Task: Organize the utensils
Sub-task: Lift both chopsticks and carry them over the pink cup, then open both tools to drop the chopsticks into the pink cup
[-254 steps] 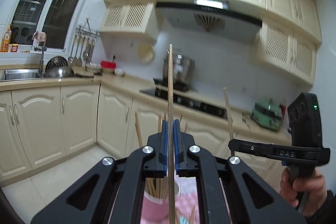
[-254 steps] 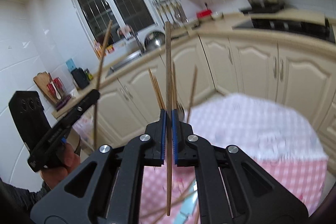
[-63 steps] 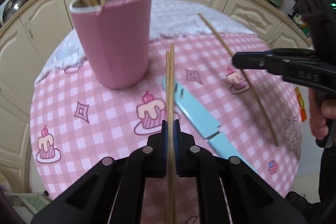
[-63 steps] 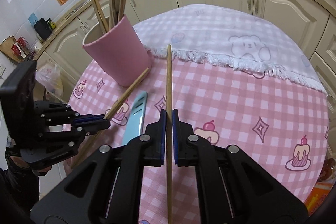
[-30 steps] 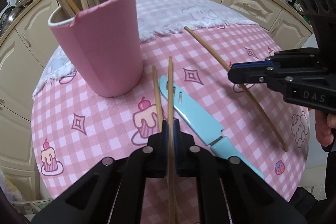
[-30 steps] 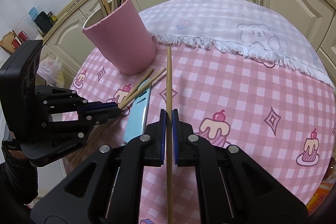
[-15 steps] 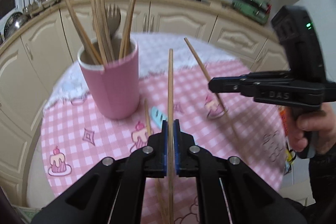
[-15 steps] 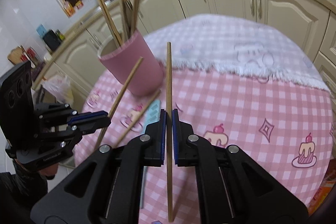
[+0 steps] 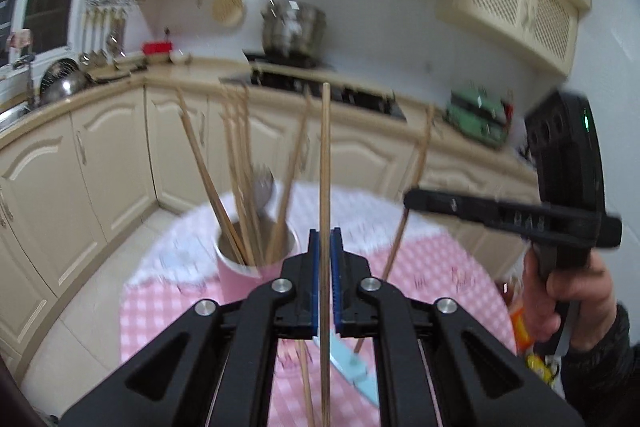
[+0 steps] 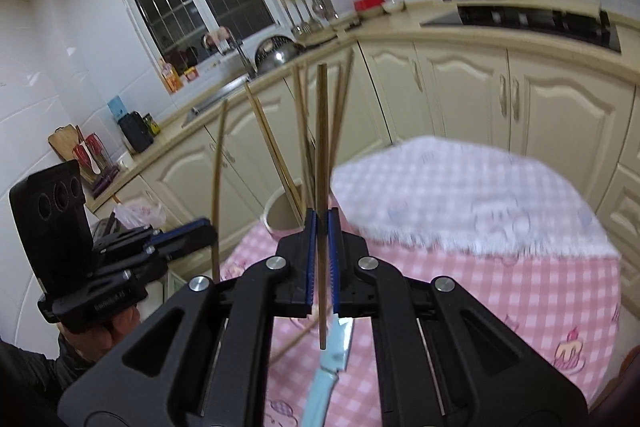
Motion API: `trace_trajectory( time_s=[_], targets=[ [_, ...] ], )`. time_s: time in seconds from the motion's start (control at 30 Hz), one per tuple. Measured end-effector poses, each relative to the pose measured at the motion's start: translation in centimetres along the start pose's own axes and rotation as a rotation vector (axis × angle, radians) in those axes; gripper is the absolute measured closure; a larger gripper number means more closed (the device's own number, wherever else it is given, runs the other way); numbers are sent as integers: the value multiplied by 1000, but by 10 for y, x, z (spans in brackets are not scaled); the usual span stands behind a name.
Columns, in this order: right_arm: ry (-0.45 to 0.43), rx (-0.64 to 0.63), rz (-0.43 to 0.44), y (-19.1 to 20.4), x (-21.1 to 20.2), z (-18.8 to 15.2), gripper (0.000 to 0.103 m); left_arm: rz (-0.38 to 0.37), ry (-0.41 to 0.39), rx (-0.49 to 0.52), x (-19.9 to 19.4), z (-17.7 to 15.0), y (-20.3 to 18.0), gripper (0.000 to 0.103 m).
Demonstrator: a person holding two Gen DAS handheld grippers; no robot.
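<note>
My left gripper [image 9: 325, 239] is shut on a wooden chopstick [image 9: 325, 155] that stands upright, lifted above the table. Just below and left of it is the pink cup [image 9: 256, 271], holding several chopsticks and a fork. My right gripper [image 10: 322, 223] is shut on a second chopstick [image 10: 322, 131], raised beside the cup [image 10: 276, 215]. Each gripper shows in the other's view: the right gripper [image 9: 408, 201] at the right, the left gripper [image 10: 212, 231] at the left. A light blue knife [image 10: 328, 371] and a loose chopstick [image 10: 298, 341] lie on the cloth.
The round table [image 10: 520, 287] wears a pink checked cloth with a white cloth over its far part. Cream kitchen cabinets [image 9: 104, 163] and a counter with a hob [image 10: 532, 15] curve behind it. A person's hand [image 9: 568, 291] grips the right handle.
Both grippers have risen off the table and tipped upward, each carrying its chopstick. The cup and table have dropped low in both views, and the kitchen wall now fills the top.
</note>
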State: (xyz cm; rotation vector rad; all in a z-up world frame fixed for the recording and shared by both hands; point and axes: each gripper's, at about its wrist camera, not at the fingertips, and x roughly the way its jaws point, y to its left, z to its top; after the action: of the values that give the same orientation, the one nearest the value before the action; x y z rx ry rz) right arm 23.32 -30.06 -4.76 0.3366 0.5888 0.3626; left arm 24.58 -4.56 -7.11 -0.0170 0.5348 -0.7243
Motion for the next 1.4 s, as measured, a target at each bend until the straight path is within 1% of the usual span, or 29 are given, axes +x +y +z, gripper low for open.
trace_trajectory(
  time_s=[0.1, 0.27, 0.4, 0.5, 0.67, 0.8, 0.97, 1.1, 1.13, 1.17, 1.2, 1.23, 1.27, 1.3, 1.37, 1.4],
  targets=[
    [-39, -29, 12, 11, -2, 22, 97, 25, -92, -36, -7, 25, 13, 98],
    [-90, -74, 27, 26, -3, 58, 97, 68, -203, -68, -7, 62, 25, 98],
    [-123, -105, 36, 38, 0, 85, 97, 94, -273, -75, -5, 86, 28, 98],
    [-125, -125, 35, 44, 9, 98, 97, 107, -305, -77, -3, 98, 29, 98],
    [-92, -141, 26, 47, 33, 99, 97, 135, -325, -76, 11, 100, 34, 98],
    [-57, -132, 19, 44, 51, 91, 97, 151, -304, -104, 31, 88, 44, 98],
    [-24, -131, 8, 40, 65, 86, 97, 168, -294, -99, 45, 77, 49, 98],
    [22, -139, -4, 37, 77, 82, 96, 184, -264, -74, 54, 69, 47, 98],
    [30, -137, -13, 36, 78, 80, 96, 188, -253, -62, 53, 67, 45, 95],
    [29, -128, -21, 33, 77, 80, 90, 193, -246, -53, 53, 65, 44, 90],
    [16, -106, -27, 29, 74, 79, 65, 209, -241, -41, 50, 63, 42, 62],
    [-4, -89, -32, 26, 68, 79, 43, 225, -250, -40, 44, 61, 41, 34],
    [-42, -74, -43, 23, 61, 78, 17, 237, -265, -43, 39, 59, 41, 26],
    [-78, -64, -59, 19, 52, 78, 17, 241, -274, -44, 32, 57, 41, 23],
    [-84, -42, -66, 14, 45, 77, 17, 250, -260, -33, 25, 55, 39, 19],
    [-87, -27, -71, 10, 42, 76, 16, 268, -246, -23, 21, 54, 38, 13]
  ],
)
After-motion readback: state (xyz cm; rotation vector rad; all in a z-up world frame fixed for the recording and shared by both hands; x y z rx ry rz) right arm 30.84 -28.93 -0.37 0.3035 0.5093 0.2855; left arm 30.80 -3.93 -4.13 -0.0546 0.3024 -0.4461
